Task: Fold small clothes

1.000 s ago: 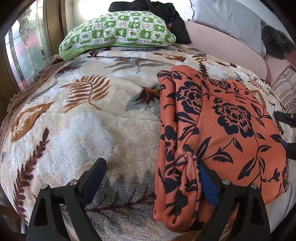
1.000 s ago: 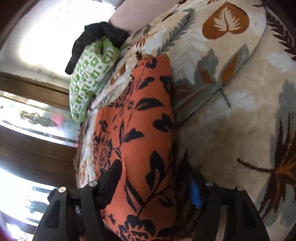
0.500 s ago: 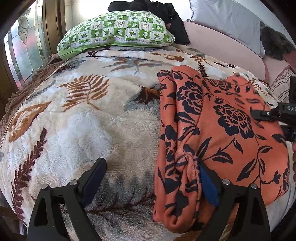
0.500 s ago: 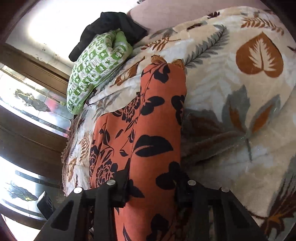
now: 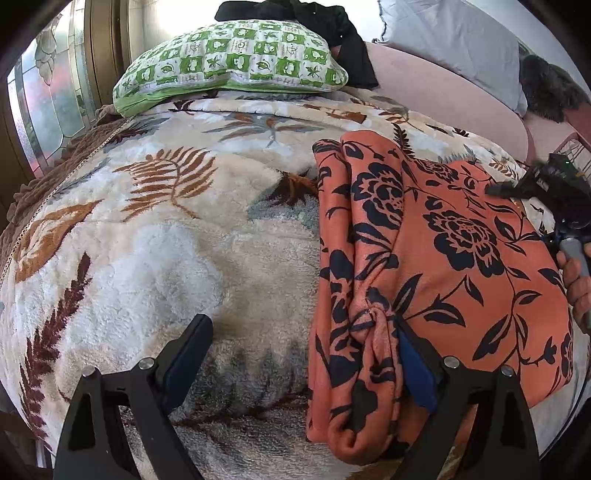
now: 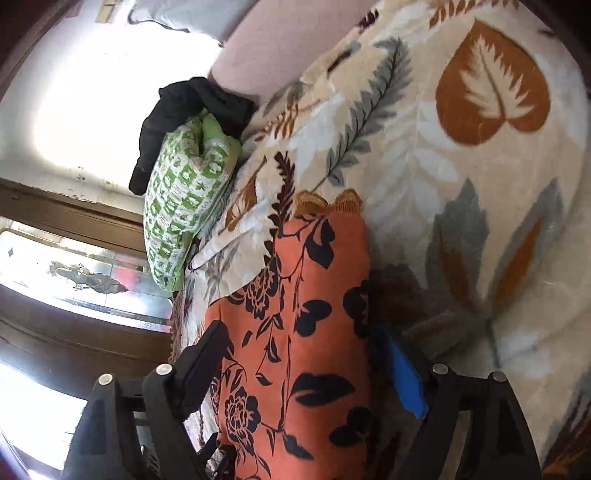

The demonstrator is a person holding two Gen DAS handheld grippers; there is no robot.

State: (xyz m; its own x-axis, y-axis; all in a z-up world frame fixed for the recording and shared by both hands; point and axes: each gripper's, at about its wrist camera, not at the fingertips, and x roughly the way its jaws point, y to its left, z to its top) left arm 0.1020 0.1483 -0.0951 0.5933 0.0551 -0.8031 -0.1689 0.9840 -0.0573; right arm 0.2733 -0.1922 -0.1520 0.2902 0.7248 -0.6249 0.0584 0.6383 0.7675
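An orange garment with black flowers [image 5: 436, 258] lies folded lengthwise on a leaf-print blanket [image 5: 166, 240]. My left gripper [image 5: 299, 343] is open at its near left edge, the right finger pressed against a bunched fold, the left finger over bare blanket. My right gripper [image 6: 295, 354] is open and straddles the garment [image 6: 306, 332] at its other side. The right gripper also shows at the right edge of the left wrist view [image 5: 546, 184], with a hand on its handle.
A green checked pillow [image 5: 236, 66] and a black cloth [image 5: 332, 29] lie at the head of the bed. A grey pillow [image 5: 454, 48] and pink sheet [image 5: 436, 96] are at the back right. A window with wooden frame [image 5: 44, 110] is on the left.
My right gripper opened, from nearly shut on the garment to wide open, and pulled back. The garment's lifted far corner settled onto the blanket. My left gripper has not moved.
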